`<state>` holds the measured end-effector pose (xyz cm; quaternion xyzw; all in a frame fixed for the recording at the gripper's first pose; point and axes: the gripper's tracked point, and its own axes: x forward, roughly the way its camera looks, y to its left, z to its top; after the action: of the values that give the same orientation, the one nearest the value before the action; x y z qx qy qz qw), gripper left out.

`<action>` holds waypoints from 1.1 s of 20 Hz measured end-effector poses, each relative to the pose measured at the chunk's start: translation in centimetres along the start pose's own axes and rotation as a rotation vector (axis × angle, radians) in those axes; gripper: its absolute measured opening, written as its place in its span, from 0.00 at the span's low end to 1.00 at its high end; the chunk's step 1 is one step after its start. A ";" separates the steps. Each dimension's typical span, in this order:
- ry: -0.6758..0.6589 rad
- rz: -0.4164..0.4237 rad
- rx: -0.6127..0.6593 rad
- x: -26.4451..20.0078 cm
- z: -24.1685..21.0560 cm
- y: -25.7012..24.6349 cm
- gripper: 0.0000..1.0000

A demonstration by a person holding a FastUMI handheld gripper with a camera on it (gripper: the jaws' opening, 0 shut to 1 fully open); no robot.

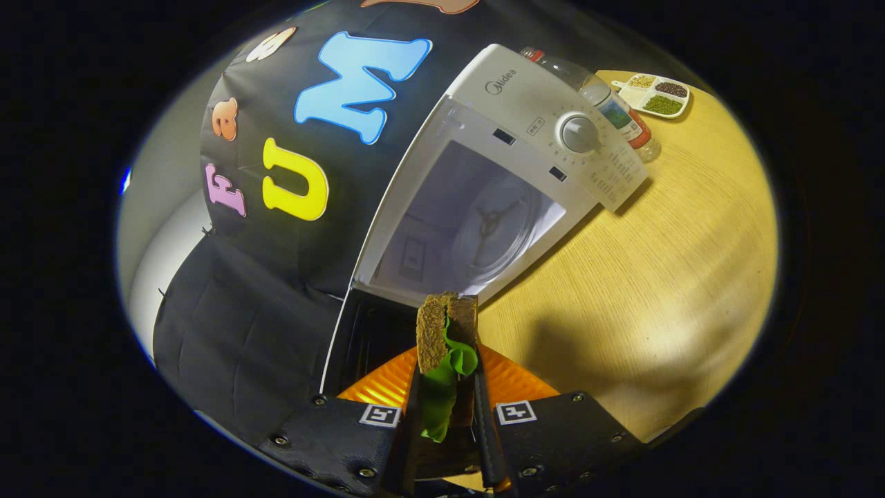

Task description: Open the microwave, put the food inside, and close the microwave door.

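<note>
Pinched between the jaws of the gripper (447,387), a sandwich (446,346) with green lettuce stands on edge above an orange plate (515,382). Just beyond it the microwave (525,104) sits on the wooden counter (657,277), door (366,339) swung open, chamber bare. Farther right stand a bottle (608,104) and a divided tray (657,95).

Warm light is brightening the bench (657,277), where a soft shadow is spreading; the fisheye is bending the microwave (525,138), and the edges are dimming.
</note>
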<state>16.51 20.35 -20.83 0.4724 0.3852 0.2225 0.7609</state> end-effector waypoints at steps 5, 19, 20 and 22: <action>-0.079 0.042 -0.001 5.3 3.1 0.5 0.35; -0.347 0.013 -0.043 14.7 8.3 -2.1 0.36; -0.356 0.011 -0.051 15.1 8.7 -2.1 0.35; -0.371 -0.011 -0.083 15.8 9.3 -2.4 0.35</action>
<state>33.42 25.26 -26.54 0.4714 0.2312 0.1431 0.8390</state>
